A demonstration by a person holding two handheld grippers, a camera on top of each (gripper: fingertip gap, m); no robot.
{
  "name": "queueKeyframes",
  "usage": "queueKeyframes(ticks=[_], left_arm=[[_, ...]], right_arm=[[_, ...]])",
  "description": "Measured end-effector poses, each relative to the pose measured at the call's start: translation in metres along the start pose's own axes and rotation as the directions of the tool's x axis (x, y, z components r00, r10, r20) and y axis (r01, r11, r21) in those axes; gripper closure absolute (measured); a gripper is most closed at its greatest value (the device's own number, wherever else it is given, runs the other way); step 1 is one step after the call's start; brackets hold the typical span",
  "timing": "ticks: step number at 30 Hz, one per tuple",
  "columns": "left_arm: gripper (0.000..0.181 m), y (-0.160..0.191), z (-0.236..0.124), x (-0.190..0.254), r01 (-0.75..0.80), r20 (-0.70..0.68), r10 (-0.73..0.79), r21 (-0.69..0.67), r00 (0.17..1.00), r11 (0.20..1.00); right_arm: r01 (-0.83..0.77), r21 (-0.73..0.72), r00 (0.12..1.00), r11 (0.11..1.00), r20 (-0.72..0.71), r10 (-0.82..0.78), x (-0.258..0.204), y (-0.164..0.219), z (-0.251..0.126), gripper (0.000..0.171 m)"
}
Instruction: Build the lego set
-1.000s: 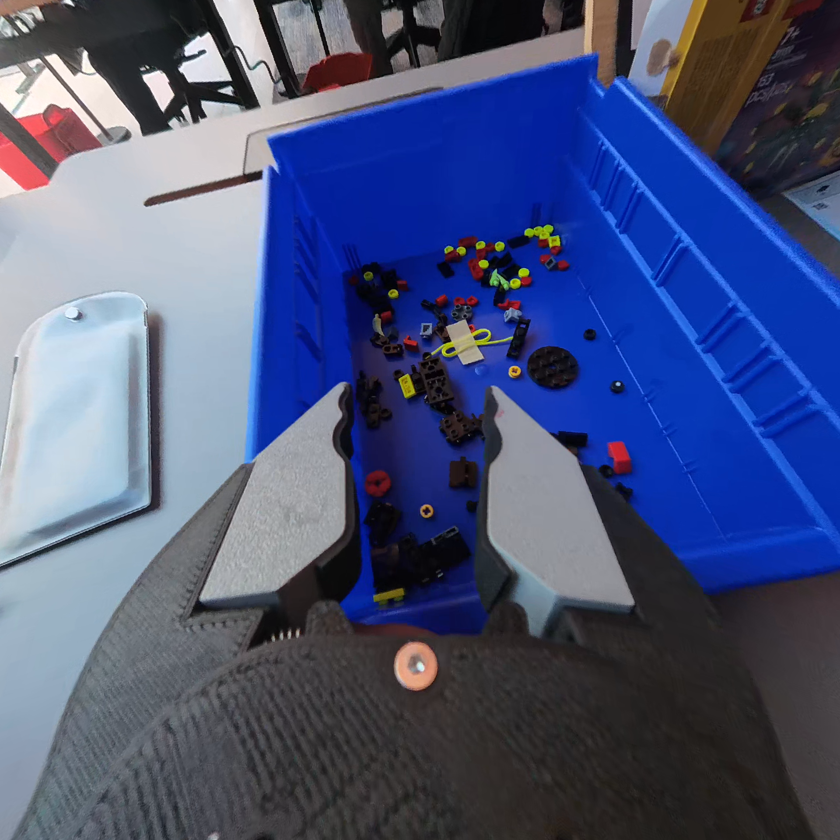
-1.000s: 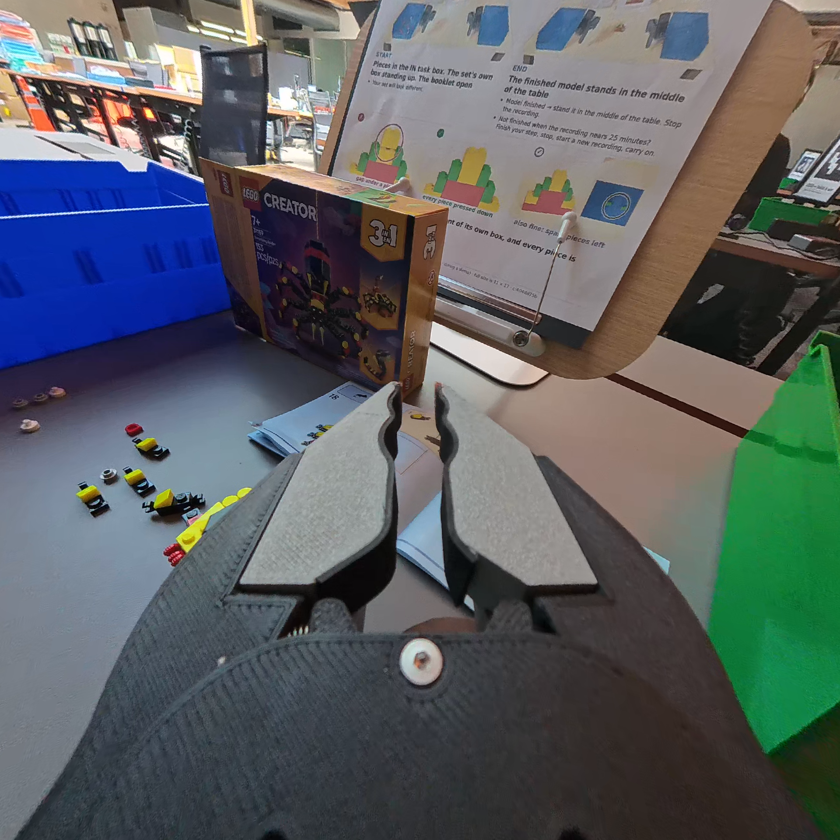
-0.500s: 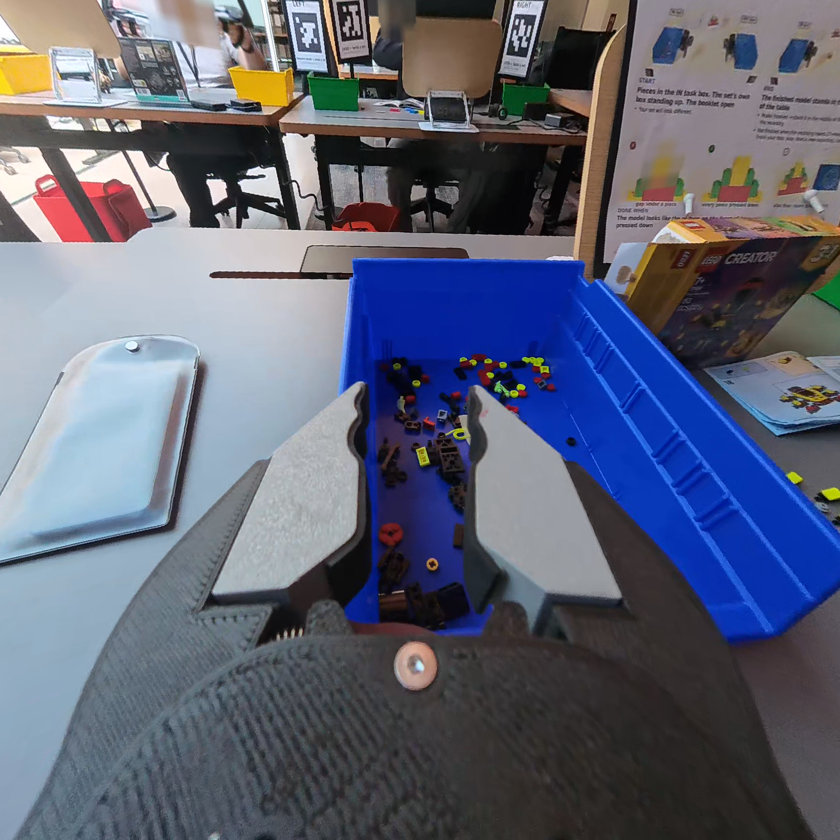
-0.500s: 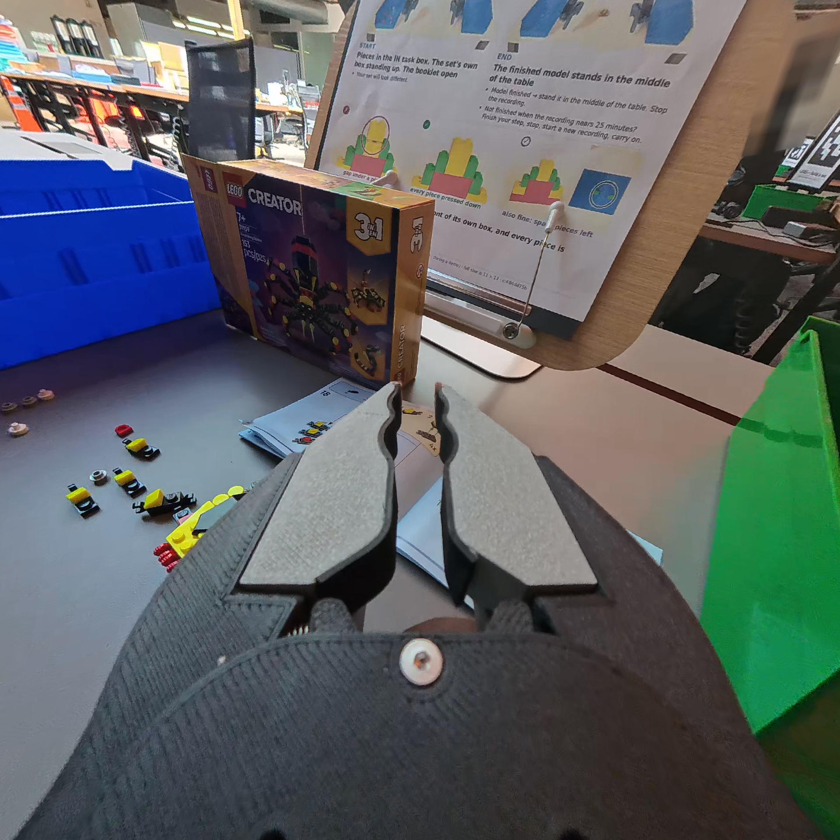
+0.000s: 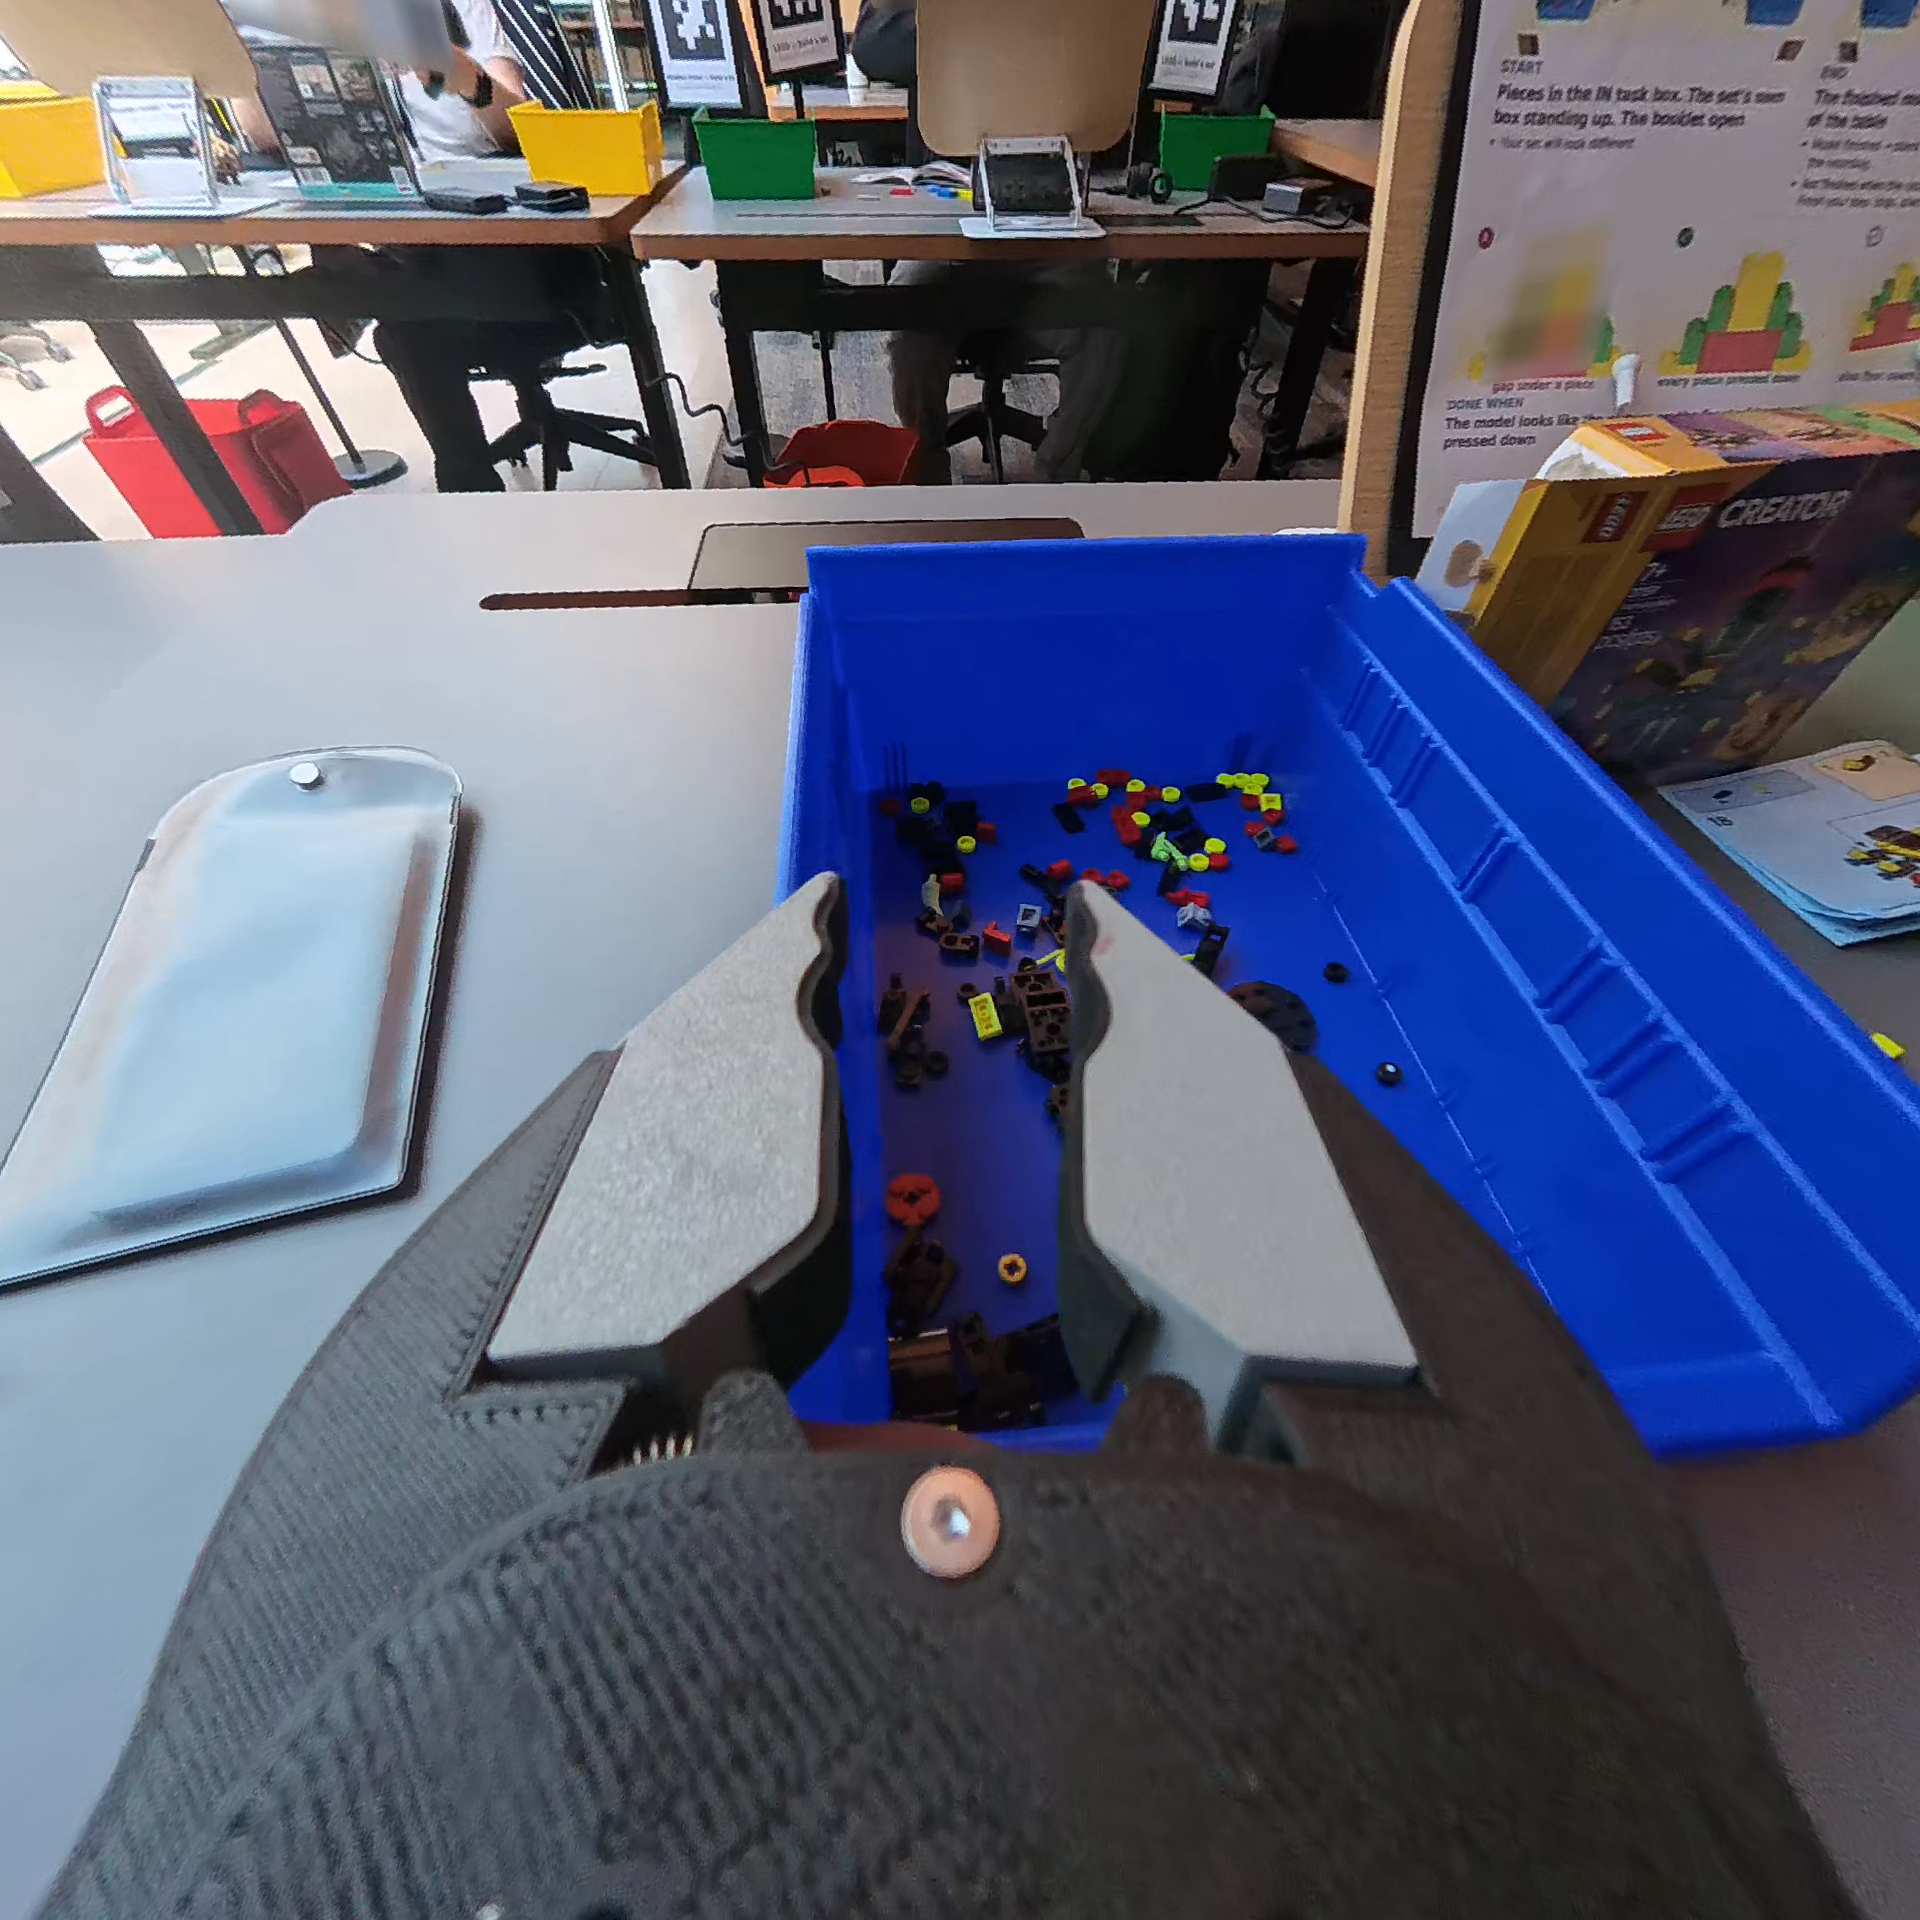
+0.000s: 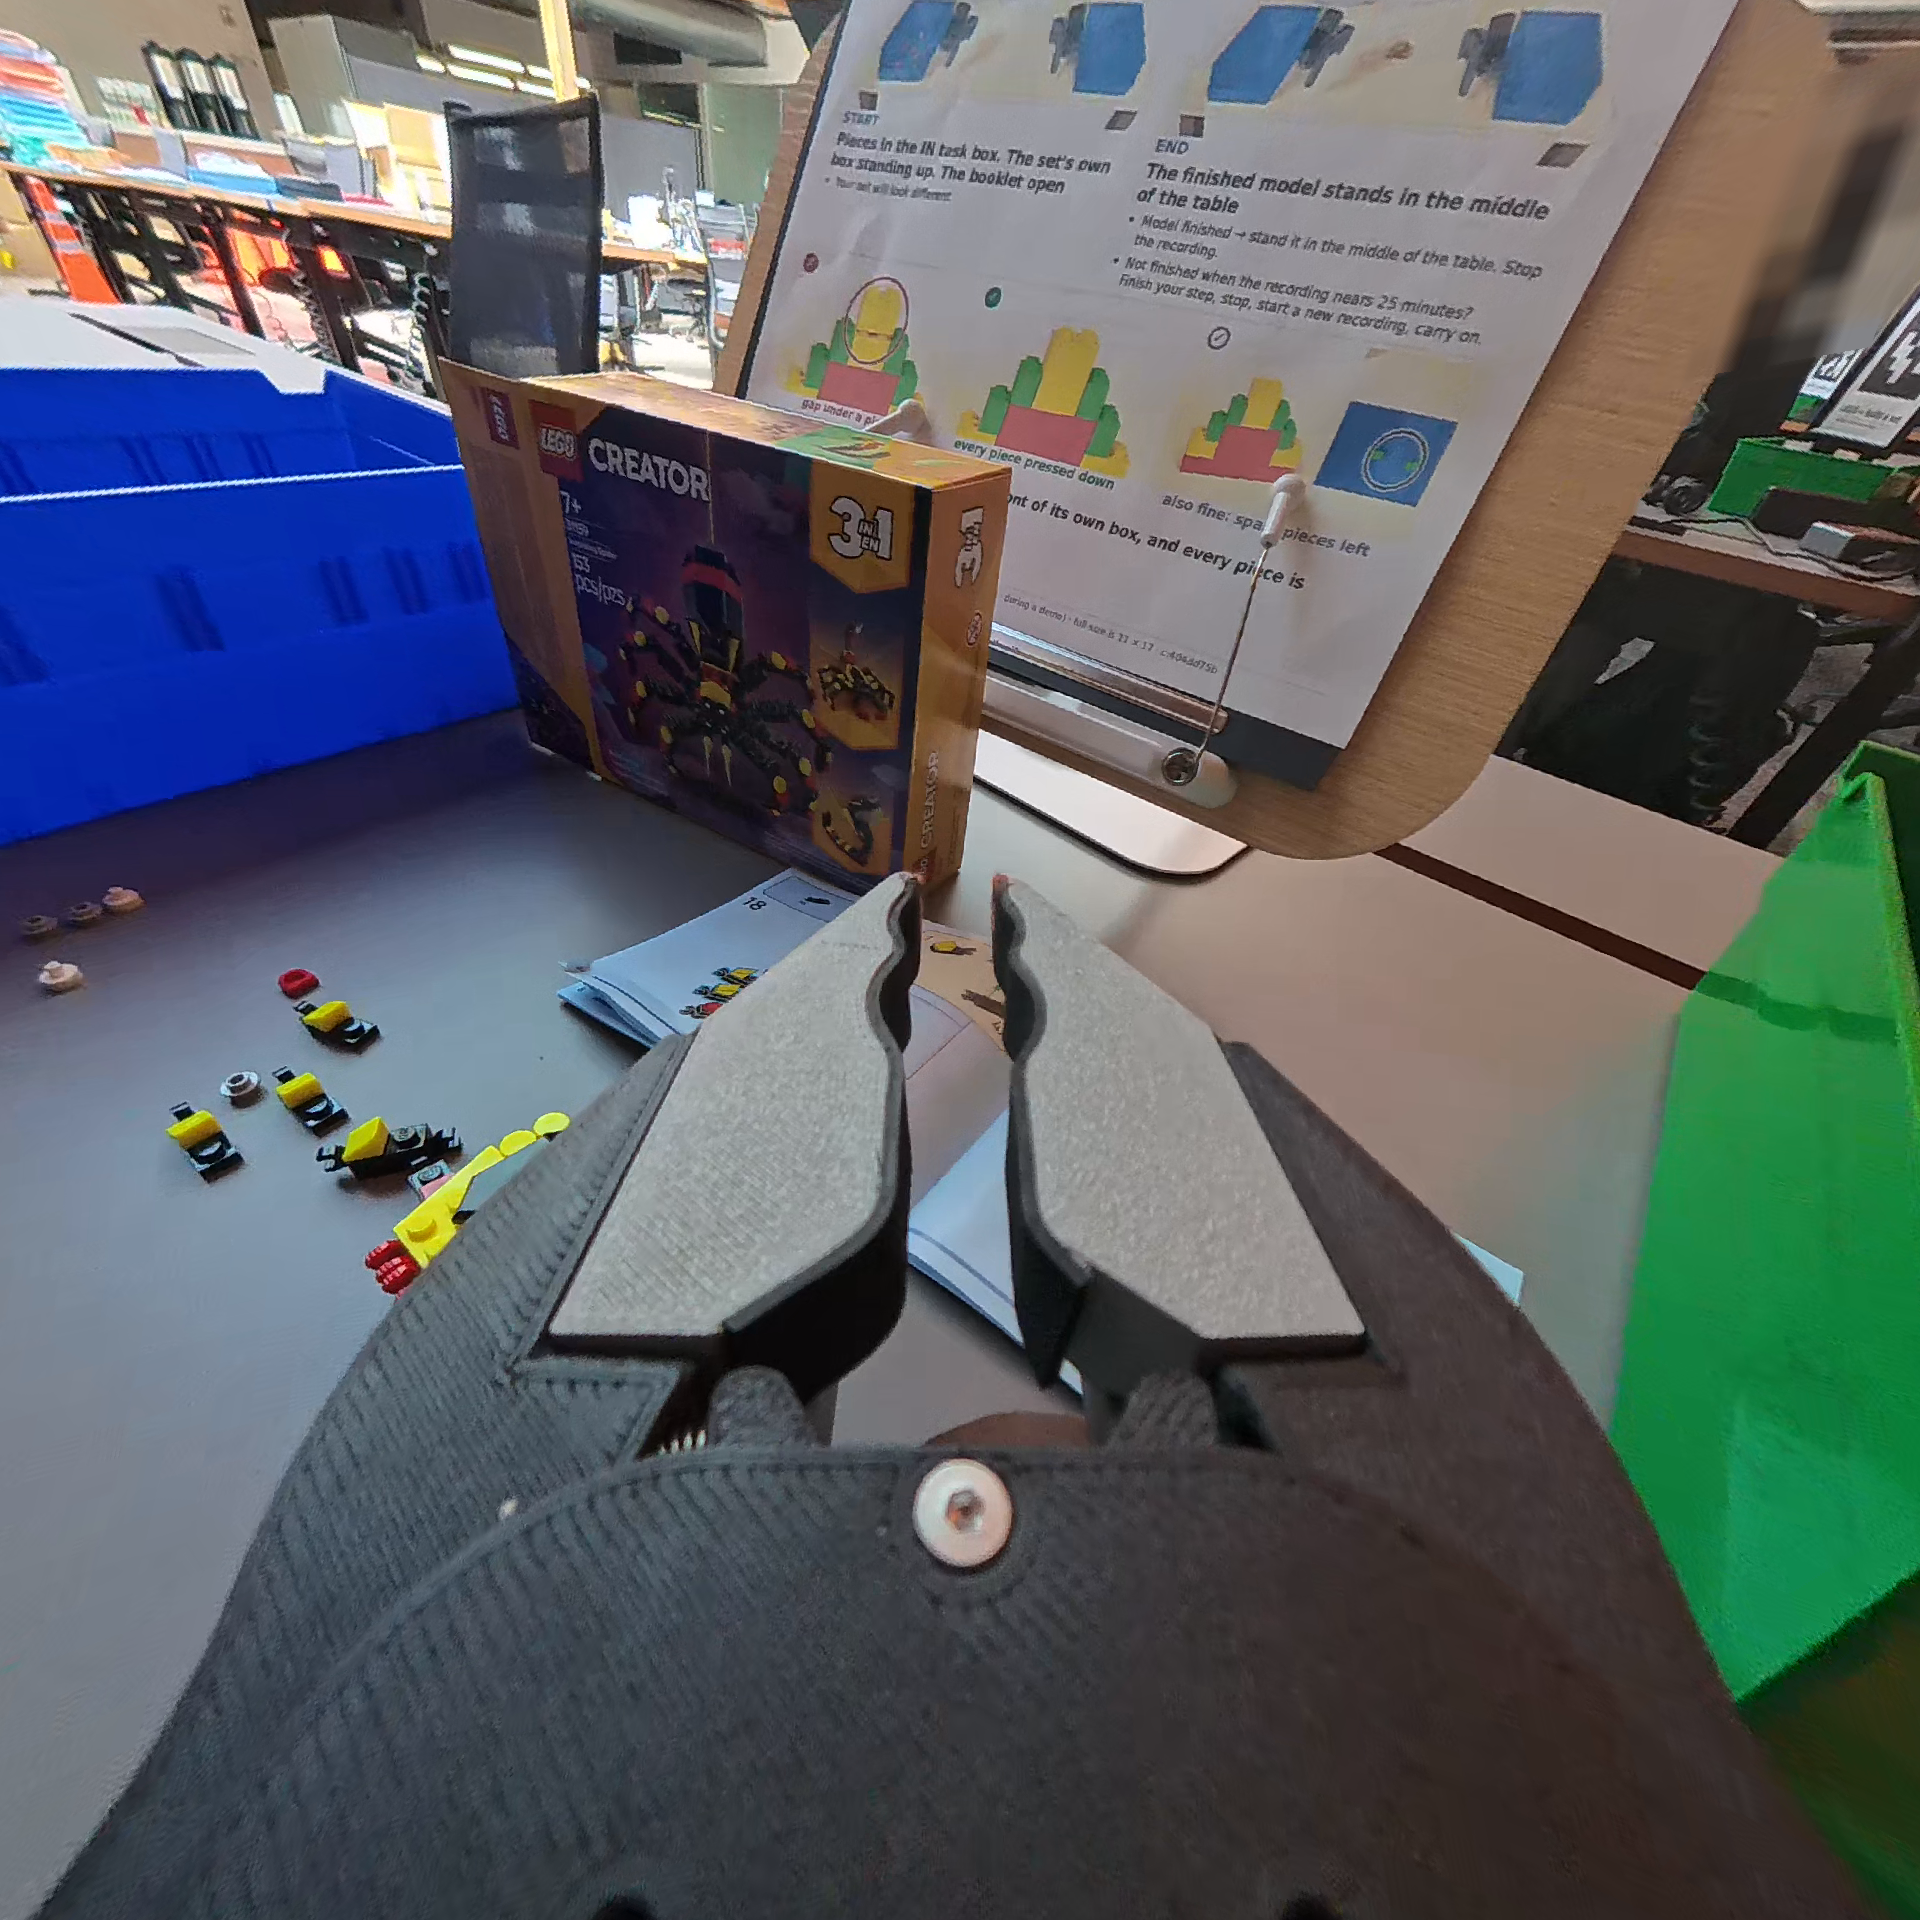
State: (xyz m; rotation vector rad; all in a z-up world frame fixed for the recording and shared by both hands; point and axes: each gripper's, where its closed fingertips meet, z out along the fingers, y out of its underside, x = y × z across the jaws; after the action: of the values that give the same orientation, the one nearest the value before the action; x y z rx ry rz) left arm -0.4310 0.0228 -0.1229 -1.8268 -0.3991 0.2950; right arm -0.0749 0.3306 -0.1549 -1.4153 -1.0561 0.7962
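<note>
A blue bin (image 5: 1558, 1039) holds several loose lego pieces (image 5: 1039, 997), black, brown, red and yellow. My left gripper (image 5: 951, 899) is open and empty, raised above the bin's near left corner. In the right wrist view, several small yellow-and-black assemblies (image 6: 343, 1122) and a yellow-and-red piece (image 6: 436, 1216) lie on the dark table. My right gripper (image 6: 956, 883) is open by a narrow gap and empty, above the open instruction booklet (image 6: 686, 956). The lego set box (image 6: 727, 623) stands behind the booklet.
A clear plastic sleeve (image 5: 239, 987) lies left of the bin. A green bin (image 6: 1808, 1195) stands at the right. A wooden board with an instruction sheet (image 6: 1195, 343) stands behind the box. Small tan round pieces (image 6: 83, 914) lie at the table's left. Spacing between my two grippers at the tips: around 50 centimeters.
My left gripper has pulled back and tilted up from over the bin, so the room behind now shows. My right gripper has shifted slightly; its gap is the same.
</note>
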Motion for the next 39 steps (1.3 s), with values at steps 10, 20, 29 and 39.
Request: queueKeyframes(ticks=[10,20,29,39], left_arm=[[0.14,0.0038,0.0034,0.0047,-0.035,-0.002,0.035,-0.016,0.999,0.999],[0.14,0.0033,0.0029,0.0068,-0.066,0.002,0.066,-0.015,0.998,0.998],[0.14,0.0017,0.0018,0.0053,-0.07,0.007,0.07,-0.007,0.998,0.998],[0.14,0.0013,0.0004,0.0028,-0.06,0.007,0.06,-0.008,0.998,0.998]], right_arm=[[-0.001,-0.003,1.0,1.0,0.003,0.001,-0.0006,0.0006,0.0006,0.162],[0.005,-0.006,1.0,1.0,0.01,-0.005,-0.0023,0.0008,0.001,0.163],[0.007,-0.01,1.0,1.0,0.011,-0.007,-0.0022,0.0016,0.0013,0.164],[0.008,-0.015,1.0,1.0,0.017,-0.008,-0.0029,0.0025,0.0017,0.164]])
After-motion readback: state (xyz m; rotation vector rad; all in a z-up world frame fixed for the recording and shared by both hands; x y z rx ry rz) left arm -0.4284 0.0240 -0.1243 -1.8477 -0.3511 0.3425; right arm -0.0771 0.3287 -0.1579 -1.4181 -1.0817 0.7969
